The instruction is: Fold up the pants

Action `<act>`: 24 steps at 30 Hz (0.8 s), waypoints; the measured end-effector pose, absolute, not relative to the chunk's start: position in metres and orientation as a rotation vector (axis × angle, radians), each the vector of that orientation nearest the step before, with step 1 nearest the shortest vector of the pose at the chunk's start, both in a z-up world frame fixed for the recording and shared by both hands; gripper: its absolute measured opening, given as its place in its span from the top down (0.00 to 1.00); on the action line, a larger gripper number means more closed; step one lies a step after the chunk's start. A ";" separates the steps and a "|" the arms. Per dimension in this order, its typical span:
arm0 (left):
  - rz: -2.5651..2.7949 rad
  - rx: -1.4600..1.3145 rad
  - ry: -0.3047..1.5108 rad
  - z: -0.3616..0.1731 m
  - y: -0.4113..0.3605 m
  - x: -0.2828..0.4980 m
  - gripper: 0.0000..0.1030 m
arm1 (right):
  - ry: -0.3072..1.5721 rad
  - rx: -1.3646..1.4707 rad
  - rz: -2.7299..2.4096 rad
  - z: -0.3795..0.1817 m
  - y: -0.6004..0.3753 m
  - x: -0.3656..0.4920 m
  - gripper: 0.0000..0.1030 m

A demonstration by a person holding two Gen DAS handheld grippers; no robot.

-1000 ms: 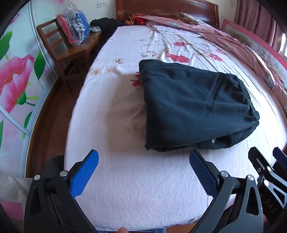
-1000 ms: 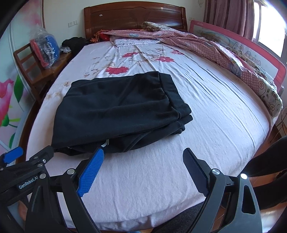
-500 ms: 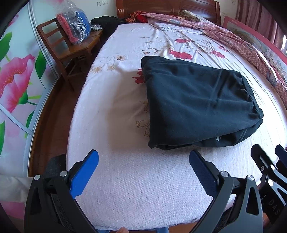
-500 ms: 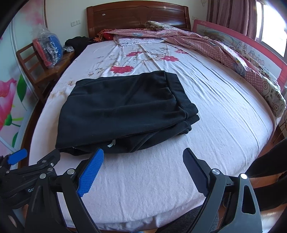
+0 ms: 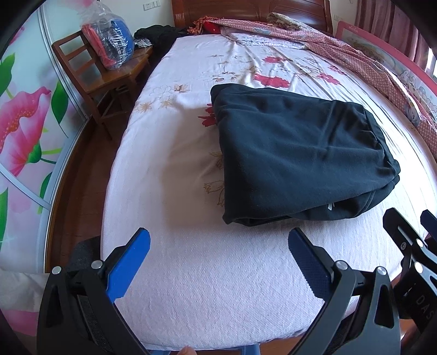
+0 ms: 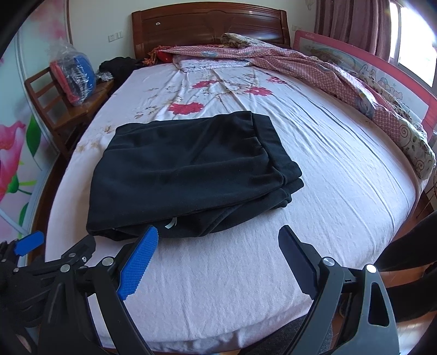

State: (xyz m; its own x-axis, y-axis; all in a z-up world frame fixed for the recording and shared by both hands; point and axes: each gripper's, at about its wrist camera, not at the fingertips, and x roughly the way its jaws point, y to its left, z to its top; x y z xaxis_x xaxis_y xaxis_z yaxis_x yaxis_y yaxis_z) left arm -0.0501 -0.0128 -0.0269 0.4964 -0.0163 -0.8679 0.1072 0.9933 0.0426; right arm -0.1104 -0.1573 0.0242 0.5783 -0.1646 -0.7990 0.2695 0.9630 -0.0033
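Floral bed point(image 5: 191, 286), folded pants point(image 5: 300, 163), spread left gripper point(image 5: 218, 256), right gripper point(image 6: 218, 254)

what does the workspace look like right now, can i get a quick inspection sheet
surface: bed with a pale floral sheet, a few creases.
job's things: dark pants folded into a compact stack, lying flat on the sheet, waistband toward the right; a small white tag shows at the near edge.
clutter: patterned quilt bunched along the far and right edge of the bed; dark clothes heaped beside the headboard.
grippers: left gripper and right gripper both open, holding nothing, apart from the pants.
cables: nothing seen.
surroundings: wooden chair with a plastic-wrapped bundle on it, wooden headboard, curtain, flowered wall panel.
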 end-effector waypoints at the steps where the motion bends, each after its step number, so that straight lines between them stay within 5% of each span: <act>1: -0.077 0.093 1.049 -0.027 -0.013 -0.050 0.02 | 0.919 0.125 -0.257 0.025 -0.158 -0.110 0.13; 24: -0.086 0.104 1.045 -0.025 -0.014 -0.051 0.02 | 0.912 0.127 -0.254 0.029 -0.159 -0.109 0.13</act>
